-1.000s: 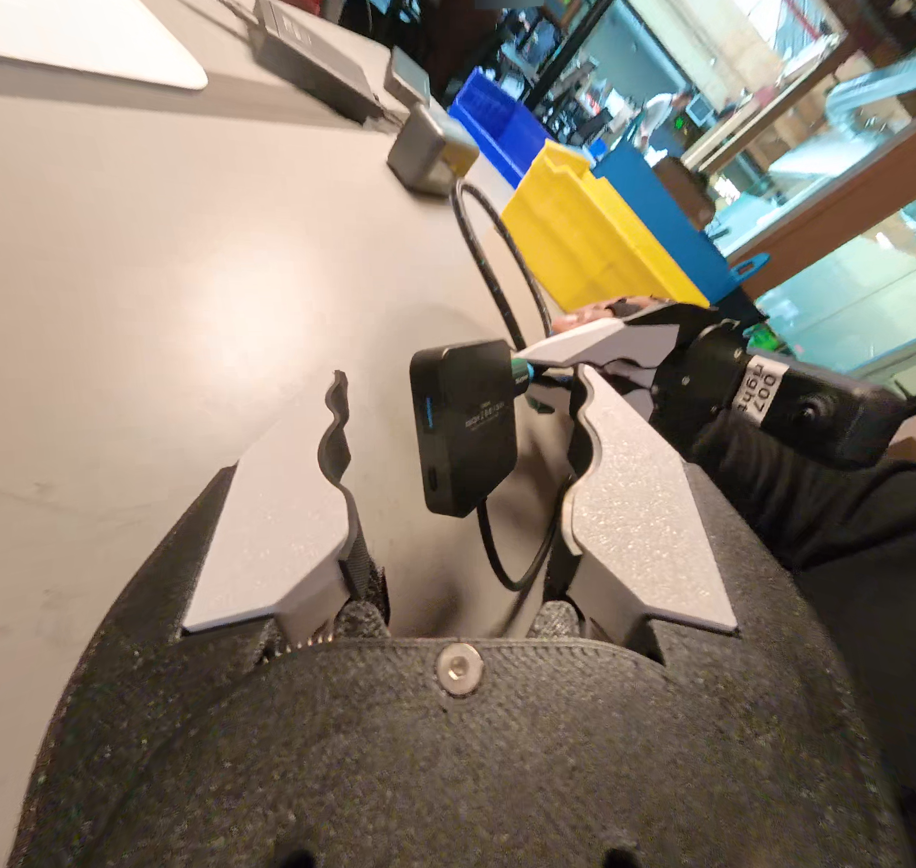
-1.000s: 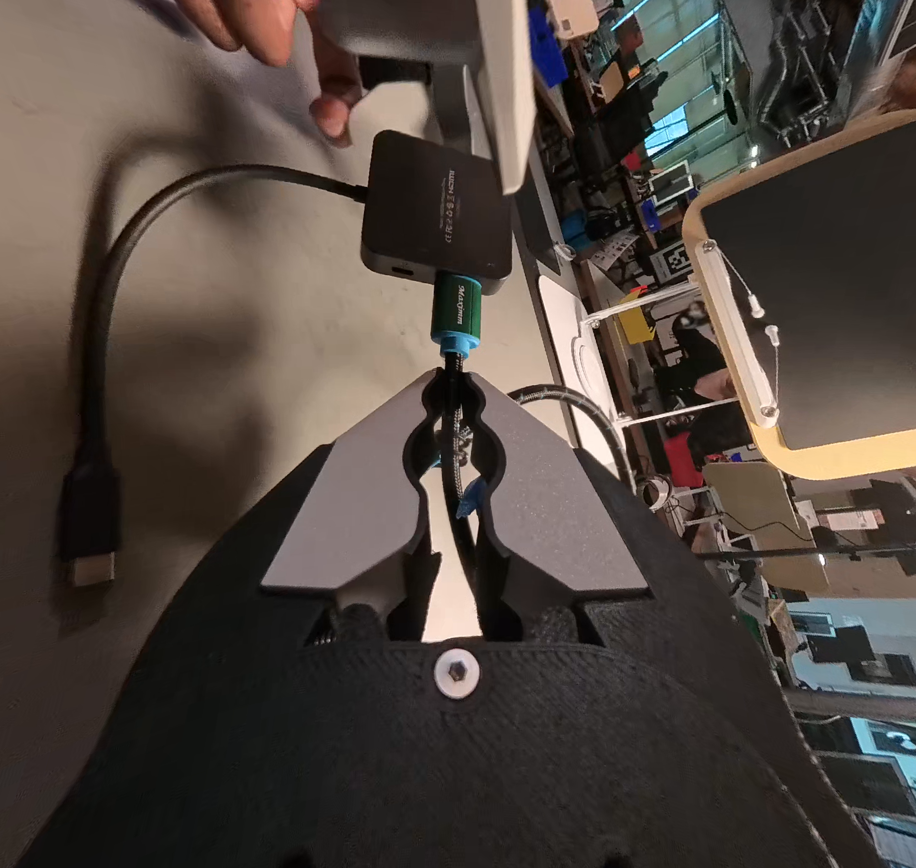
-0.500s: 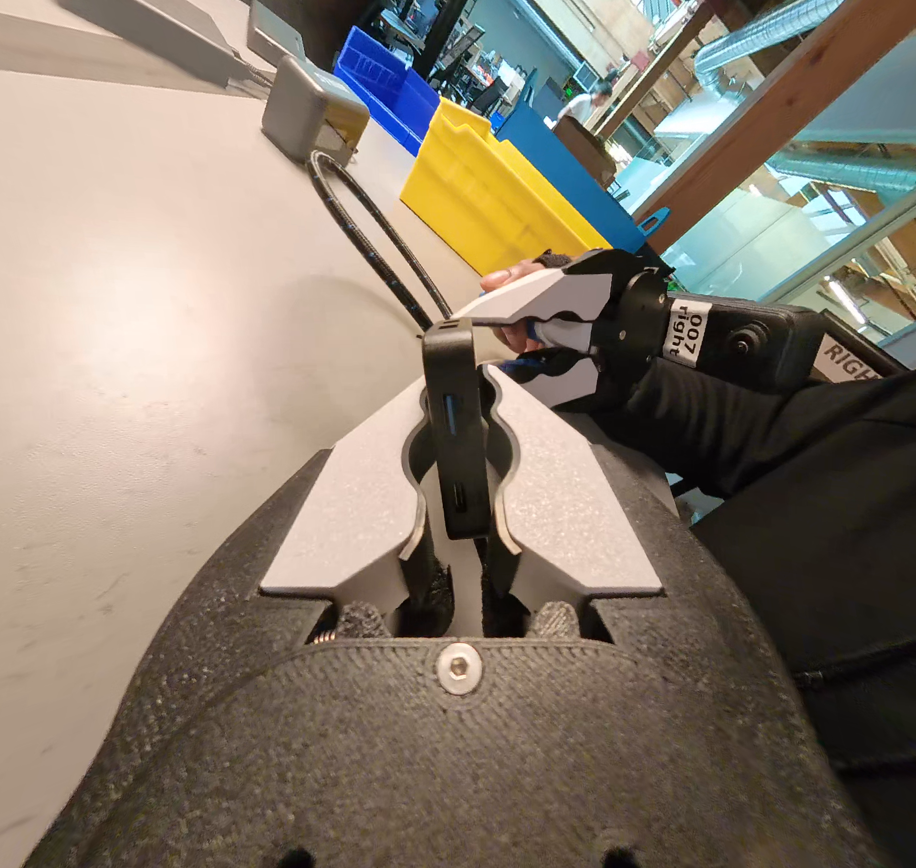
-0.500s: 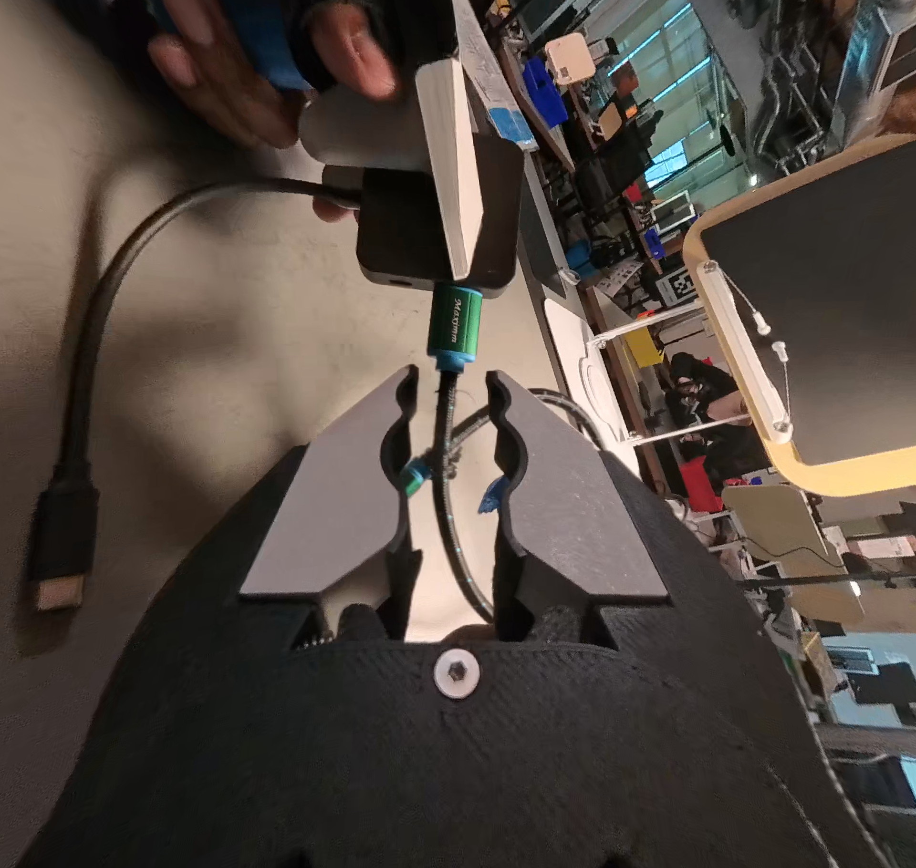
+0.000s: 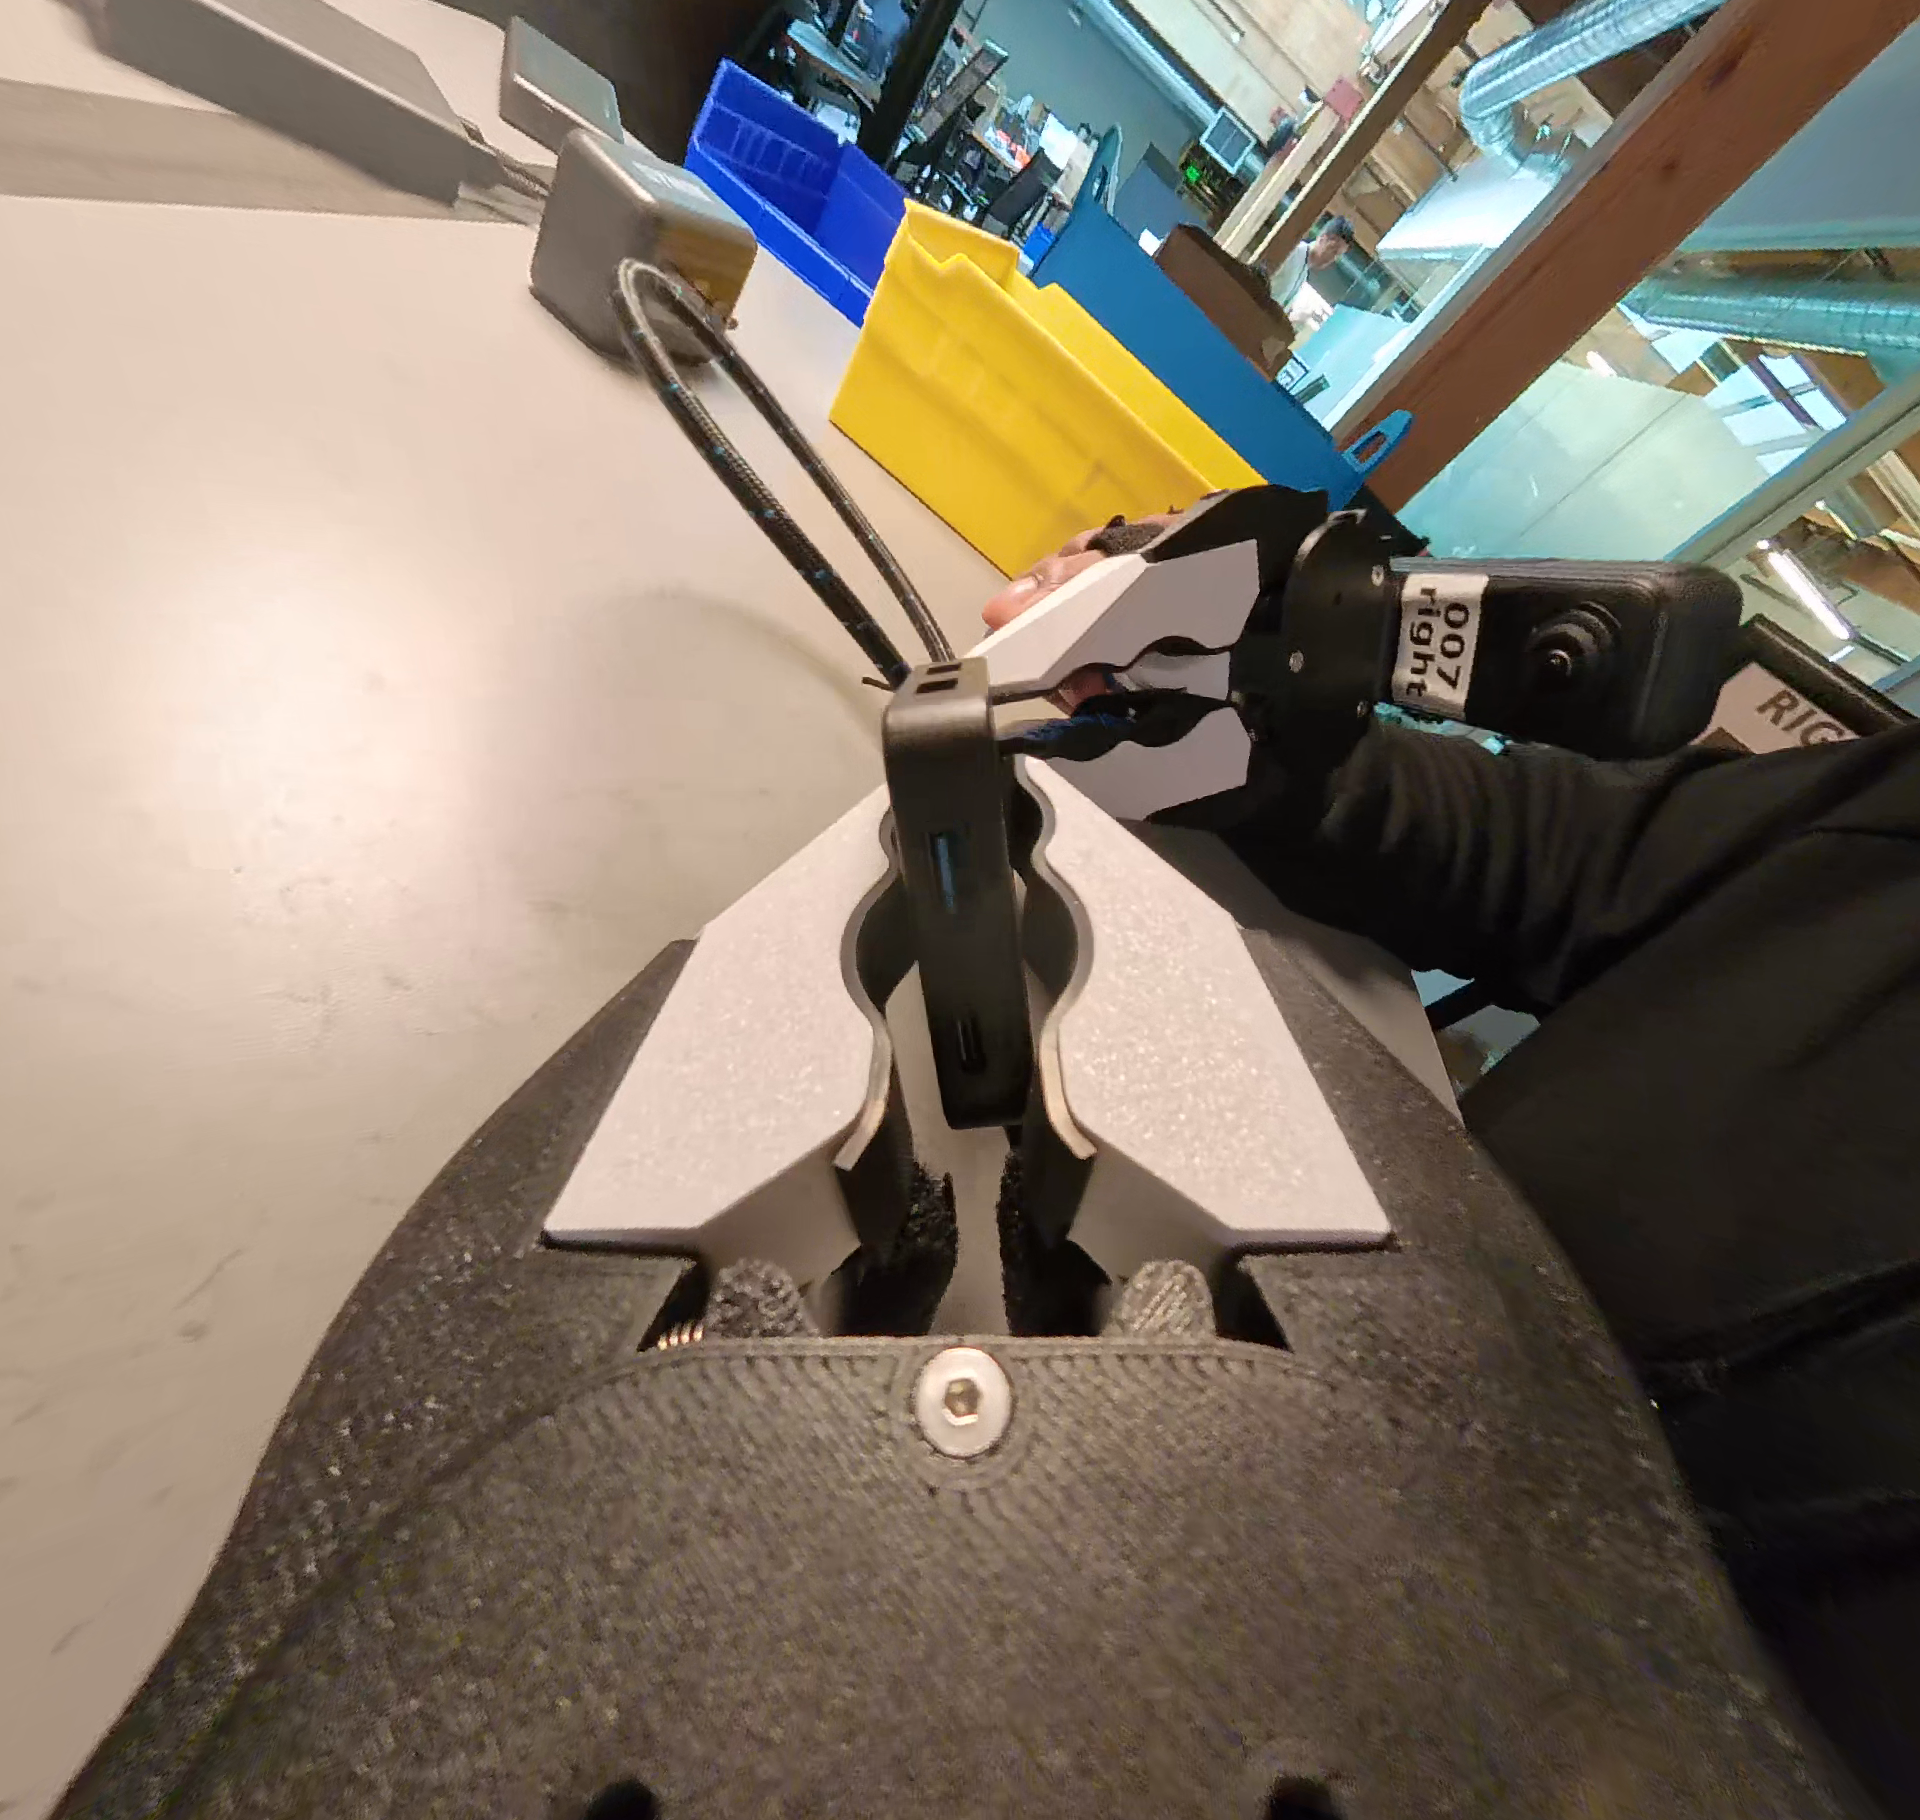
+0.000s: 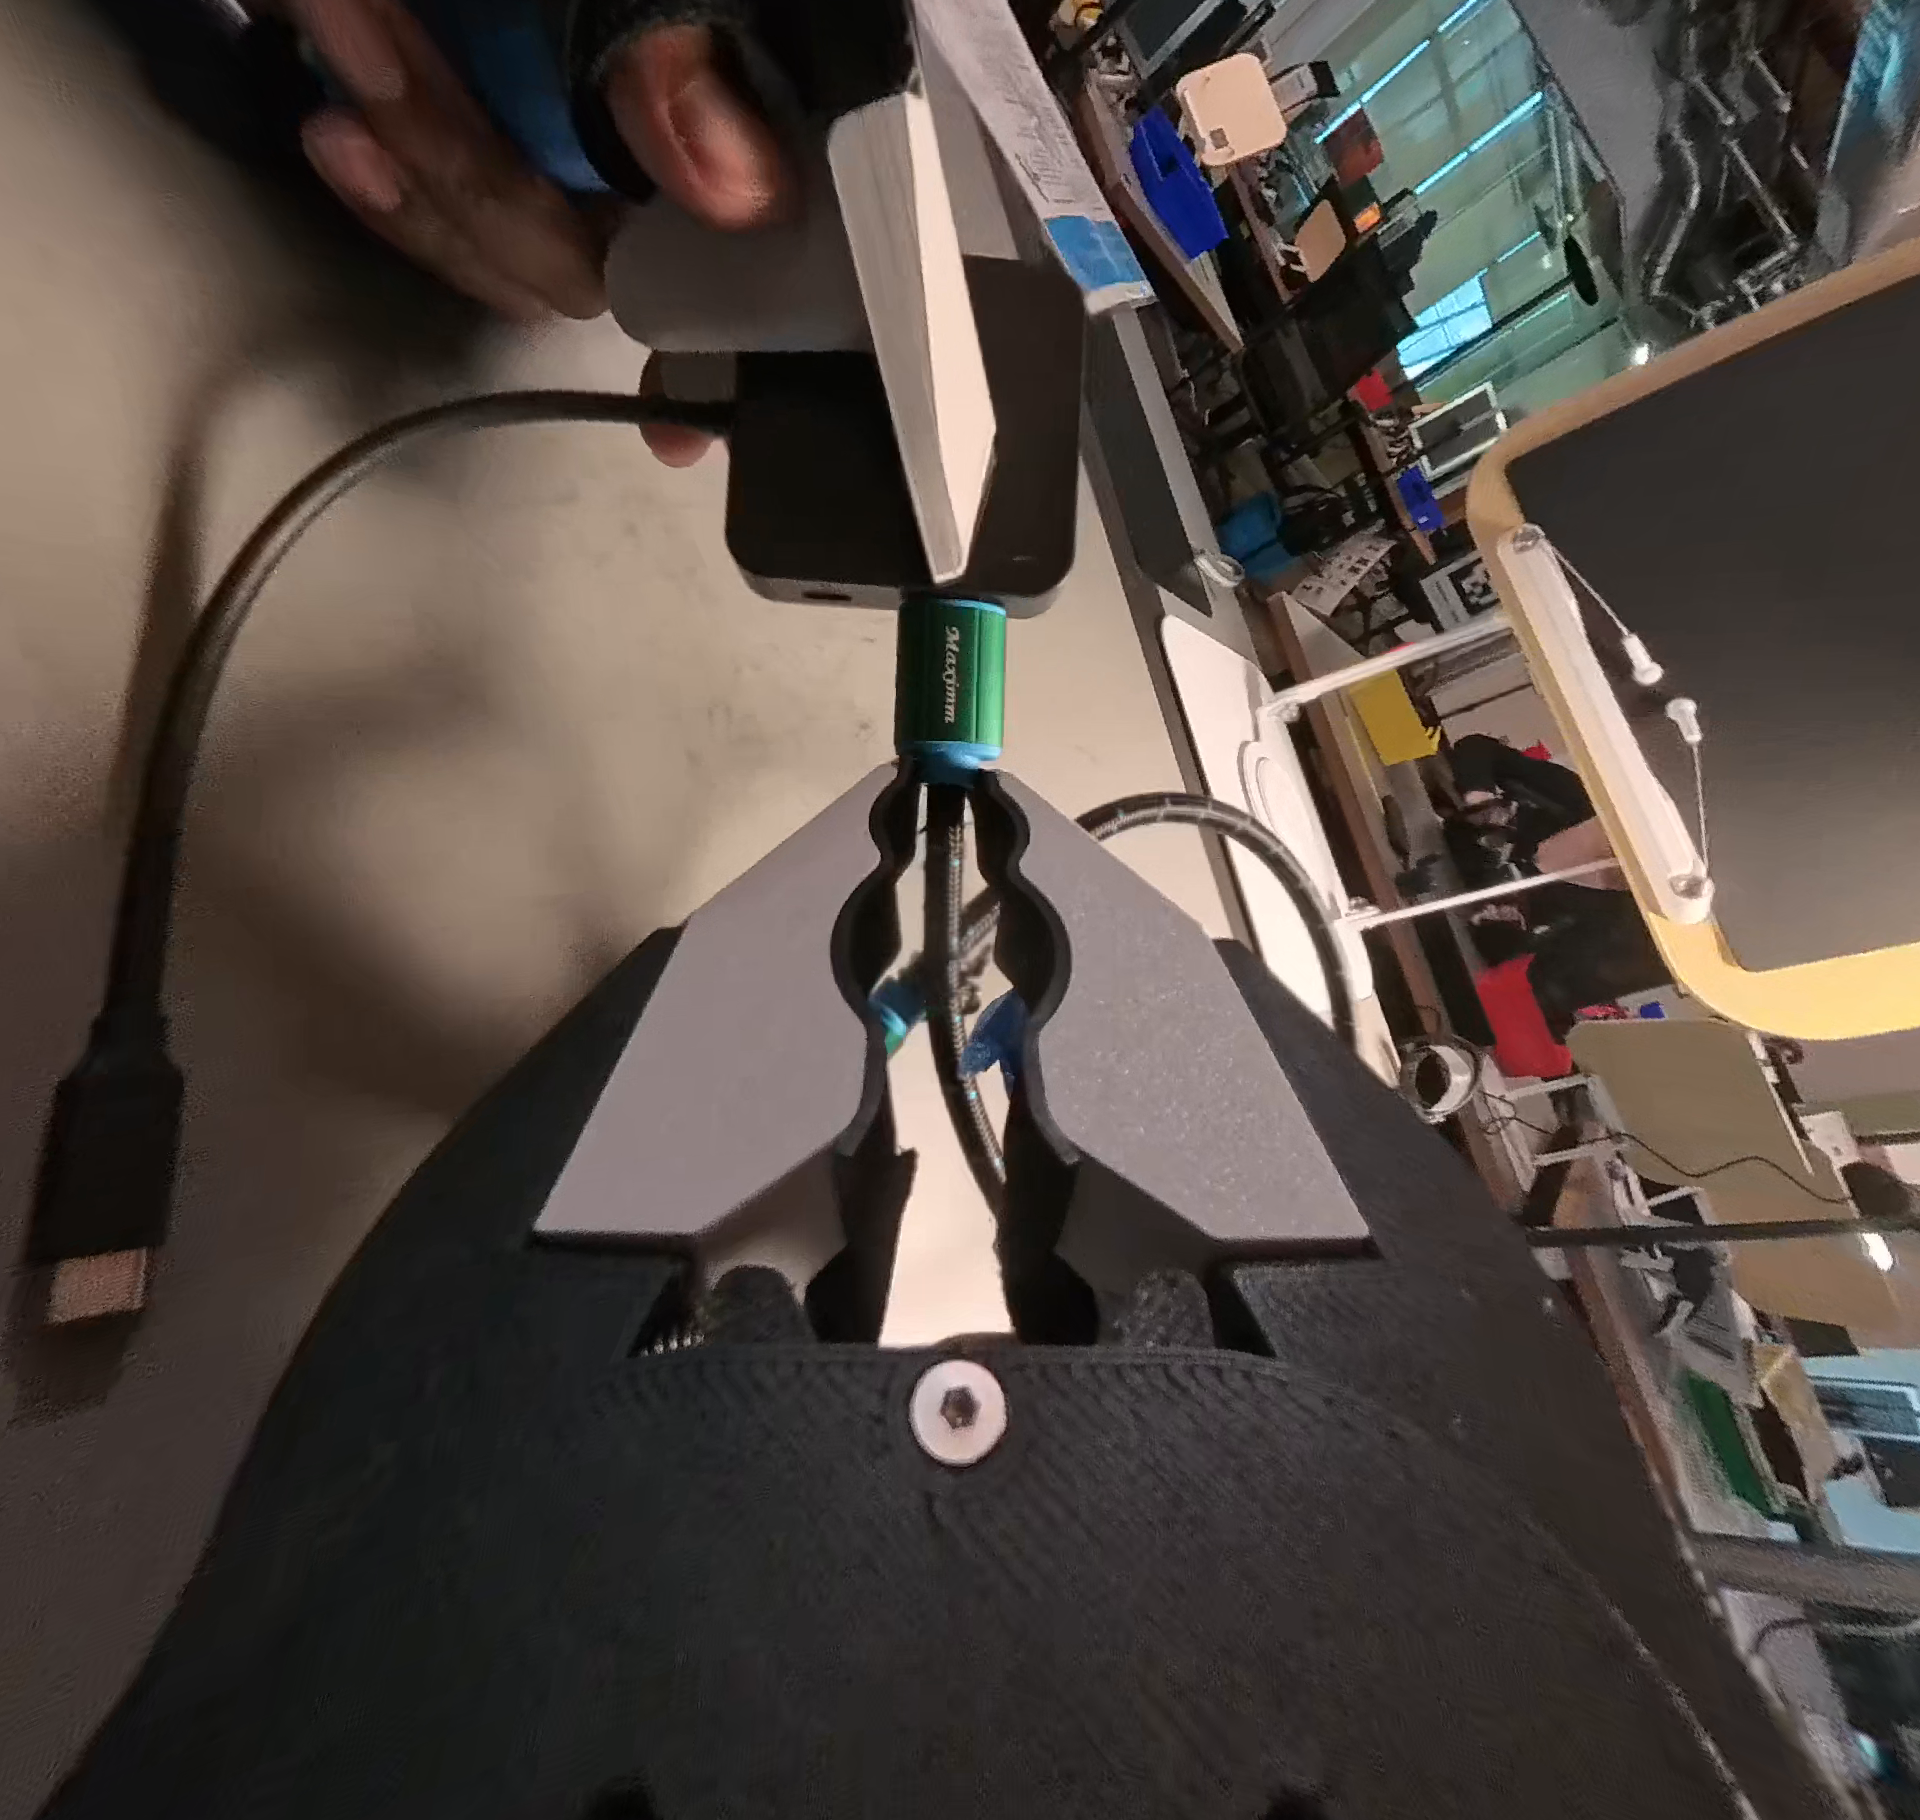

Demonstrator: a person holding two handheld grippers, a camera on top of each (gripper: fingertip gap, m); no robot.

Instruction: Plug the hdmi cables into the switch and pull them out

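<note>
1. Left wrist view: the left gripper (image 5: 961,949) is clamped on the black switch (image 5: 954,897), which is held edge-on between the two fingers, above the grey table (image 5: 312,679). One switch is counted.
2. Left wrist view: the right gripper (image 5: 1049,700) is seen just beyond the switch's far edge, at the braided cable (image 5: 769,482). One yellow bin (image 5: 1018,399) and one blue bin (image 5: 790,170) are seen behind; one grey box (image 5: 613,243) sits on the table.
3. Right wrist view: the green plug (image 6: 951,679) is seated in the switch (image 6: 1023,482). The right gripper (image 6: 948,814) is nearly closed around the braided cable just behind the plug; whether it actually pinches cannot be told.
4. Right wrist view: two cables are counted, one braided with the green plug, one smooth black lead (image 6: 208,648) from the switch, ending in a loose connector (image 6: 99,1188) on the table.
5. Handling, as judged: the switch is light, rigid and smooth-shelled, so slip is likely under a pull; it is best held across its flat faces. The plug shell is stiff and is the better place to take hold than the flexible braid.
</note>
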